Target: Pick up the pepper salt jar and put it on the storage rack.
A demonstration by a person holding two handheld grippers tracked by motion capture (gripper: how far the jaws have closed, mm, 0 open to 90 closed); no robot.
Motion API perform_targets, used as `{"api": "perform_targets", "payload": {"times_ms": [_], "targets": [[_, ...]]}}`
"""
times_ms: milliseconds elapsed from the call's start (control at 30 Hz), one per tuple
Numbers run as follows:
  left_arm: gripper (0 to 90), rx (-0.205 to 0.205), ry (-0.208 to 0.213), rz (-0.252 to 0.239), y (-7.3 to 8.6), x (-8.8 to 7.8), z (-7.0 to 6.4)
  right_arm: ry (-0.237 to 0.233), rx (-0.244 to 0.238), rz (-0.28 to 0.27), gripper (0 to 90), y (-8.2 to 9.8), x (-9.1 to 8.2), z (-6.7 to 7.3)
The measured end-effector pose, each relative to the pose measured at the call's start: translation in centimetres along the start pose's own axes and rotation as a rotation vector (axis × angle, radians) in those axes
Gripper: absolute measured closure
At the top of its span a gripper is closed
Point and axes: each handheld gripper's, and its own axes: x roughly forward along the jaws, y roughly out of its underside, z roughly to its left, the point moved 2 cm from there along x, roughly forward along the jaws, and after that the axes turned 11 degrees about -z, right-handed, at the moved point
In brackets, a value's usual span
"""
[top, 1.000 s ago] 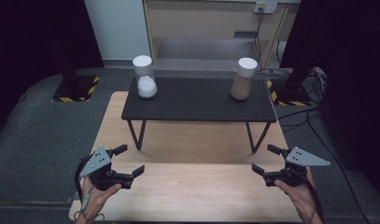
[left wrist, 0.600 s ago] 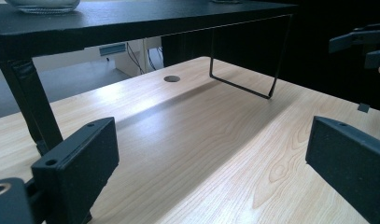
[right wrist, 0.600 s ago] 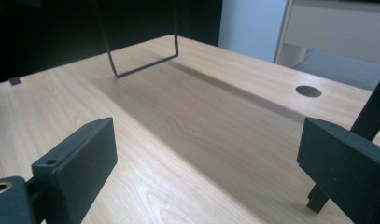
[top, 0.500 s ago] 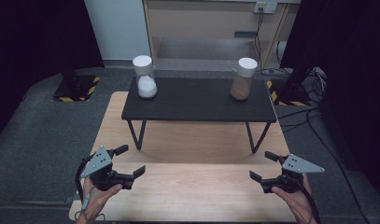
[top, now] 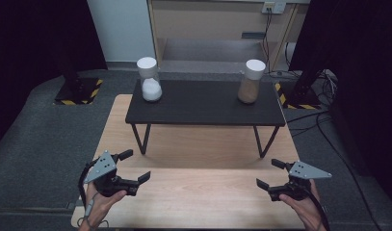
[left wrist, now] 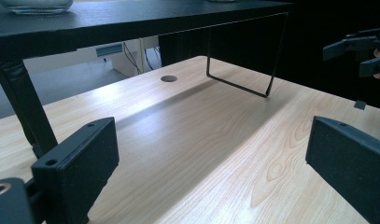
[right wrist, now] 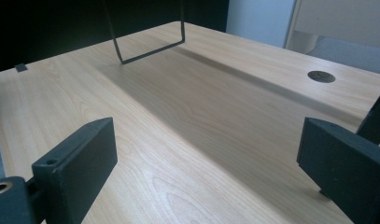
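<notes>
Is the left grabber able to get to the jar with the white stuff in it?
Probably yes. The left gripper is open and holds nothing, and the jar of white powder stands on the left end of the black raised shelf, straight beyond it. Bare wooden table lies between, with nothing in the way.

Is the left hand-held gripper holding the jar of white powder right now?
No, the left hand-held gripper is open over the wooden table, while the jar of white powder stands on the black shelf.
</notes>
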Motion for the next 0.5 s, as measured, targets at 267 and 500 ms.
{"api": "perform_targets", "payload": {"times_ms": [267, 500], "targets": [[1.3, 0.006, 0.008, 0.004, 0.0, 0.1, 0.0, -0.001, -0.001, 0.007, 5.3, 0.0, 0.0, 0.1], [1.3, 0.005, -0.013, -0.010, 0.0, -0.2, 0.0, 0.046, 0.027, -0.030, 5.3, 0.2, -0.9, 0.0]]}}
